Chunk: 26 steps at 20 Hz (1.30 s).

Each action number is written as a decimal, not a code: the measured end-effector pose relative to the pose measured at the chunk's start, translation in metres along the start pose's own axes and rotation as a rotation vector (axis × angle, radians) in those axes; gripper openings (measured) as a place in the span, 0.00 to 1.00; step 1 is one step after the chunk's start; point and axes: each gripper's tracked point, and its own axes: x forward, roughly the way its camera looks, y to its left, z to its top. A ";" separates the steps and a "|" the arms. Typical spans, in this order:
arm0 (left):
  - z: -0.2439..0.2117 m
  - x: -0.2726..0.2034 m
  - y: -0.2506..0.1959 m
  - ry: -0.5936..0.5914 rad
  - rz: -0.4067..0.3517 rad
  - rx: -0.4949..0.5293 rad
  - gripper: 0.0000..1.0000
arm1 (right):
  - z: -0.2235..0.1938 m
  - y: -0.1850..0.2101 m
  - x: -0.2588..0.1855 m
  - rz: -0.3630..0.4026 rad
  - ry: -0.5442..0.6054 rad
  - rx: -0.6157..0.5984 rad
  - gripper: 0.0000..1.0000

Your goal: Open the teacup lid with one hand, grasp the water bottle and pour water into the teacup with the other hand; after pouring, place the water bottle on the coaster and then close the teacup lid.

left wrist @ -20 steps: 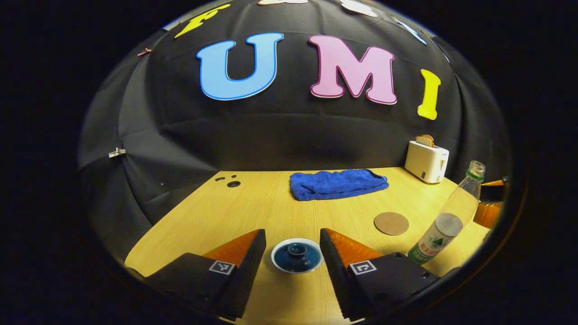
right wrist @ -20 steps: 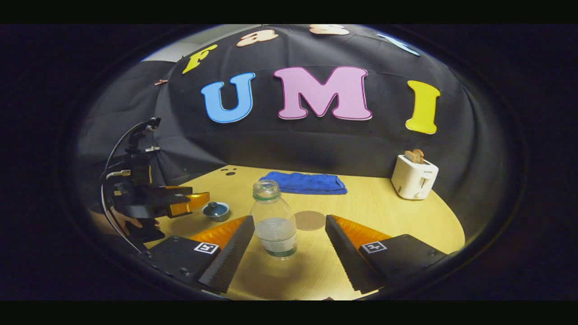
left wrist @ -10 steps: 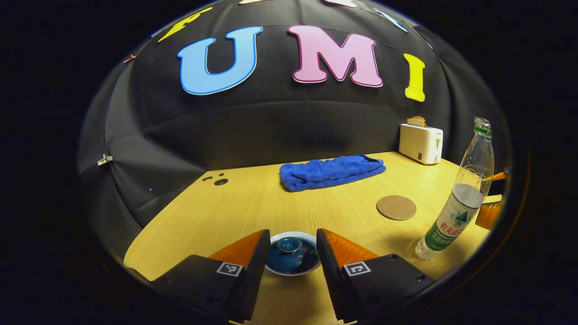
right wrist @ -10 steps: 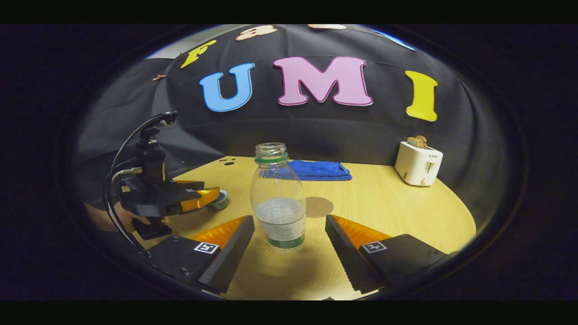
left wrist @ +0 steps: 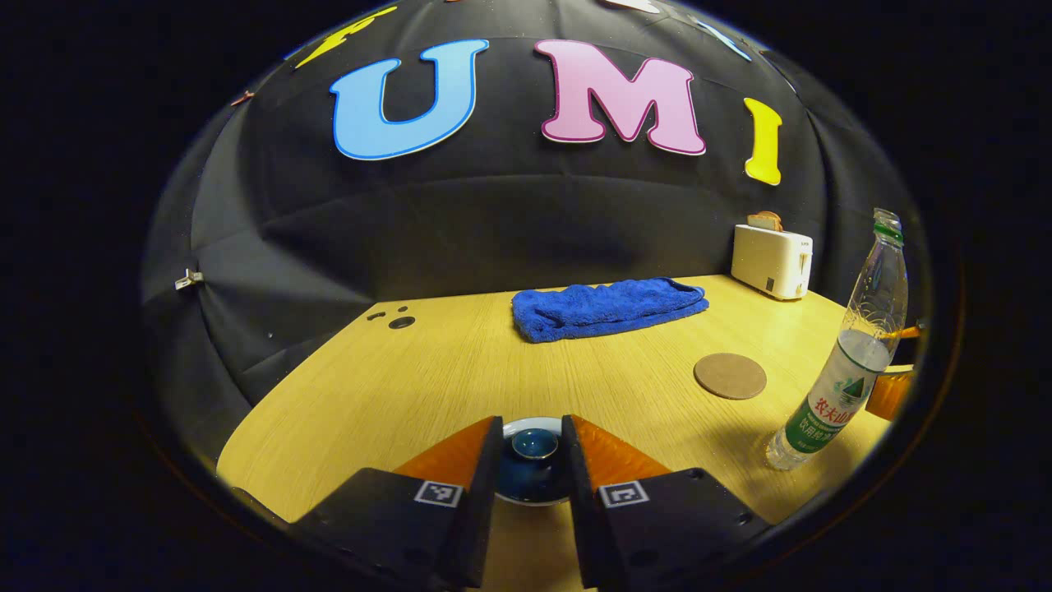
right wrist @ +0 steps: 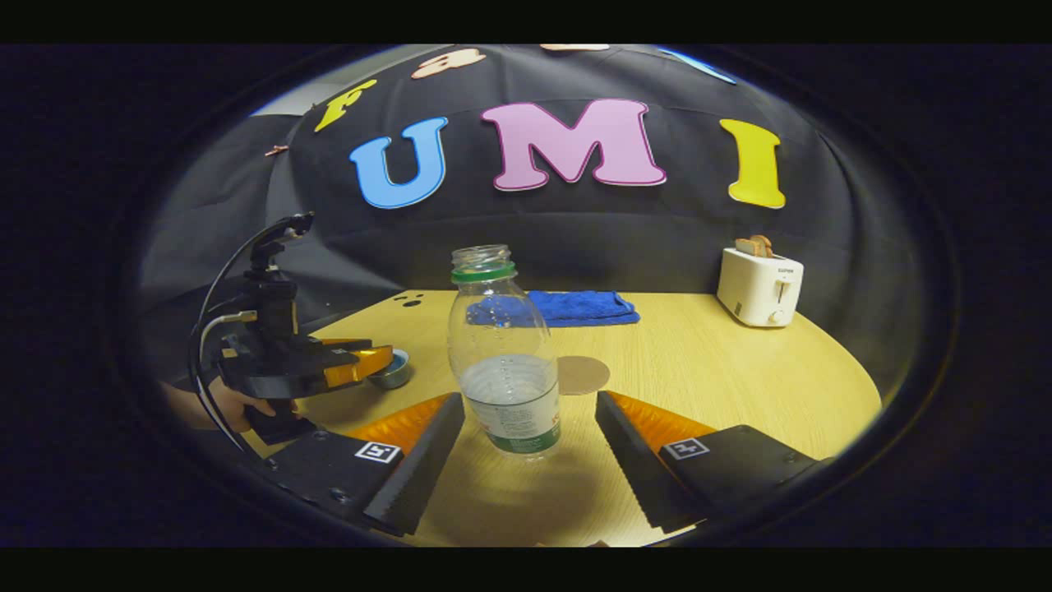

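**Straddling the teacup lid, bottle between the other fingers**

Flanking the lid knob (left wrist: 534,444), the left tool (left wrist: 530,427) has its fingers close on either side; whether they press on it I cannot tell. Teacup (left wrist: 530,473) is round, glazed blue inside a pale rim, at 6 o'clock in the left gripper view. Right tool (right wrist: 530,403) stands wide apart, fingers either side of the water bottle (right wrist: 503,353), not touching it. Bottle: clear ribbed plastic, uncapped, green neck ring, partly filled, long axis upright on the desk (right wrist: 740,395), mouth up. Round cork-brown coaster (right wrist: 582,374) lies flat just behind it. Folded blue terry towel (left wrist: 606,306) at 12 o'clock by the wall; boxy white toaster (right wrist: 759,288) at 2 o'clock. Desk is pale wood grain. A hand (right wrist: 238,404) holds the left tool at 9 o'clock.
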 end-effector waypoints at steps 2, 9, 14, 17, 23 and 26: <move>0.000 0.001 0.000 0.003 0.003 0.025 0.36 | 0.003 0.002 0.004 0.003 -0.009 -0.001 1.00; 0.010 0.001 -0.003 -0.027 0.008 0.038 0.28 | 0.012 0.007 0.018 0.005 -0.036 0.025 1.00; 0.036 -0.011 -0.001 -0.075 0.007 0.015 0.28 | 0.017 0.007 0.028 -0.010 -0.055 0.015 1.00; 0.045 -0.023 0.002 -0.089 0.001 -0.015 0.28 | 0.017 0.007 0.036 -0.011 -0.058 0.020 1.00; 0.034 -0.038 0.020 -0.059 0.049 -0.058 0.28 | 0.016 0.009 0.051 0.005 -0.079 0.003 0.99; 0.023 -0.043 0.029 -0.025 0.078 -0.087 0.24 | 0.016 0.011 0.053 0.020 -0.093 -0.023 0.87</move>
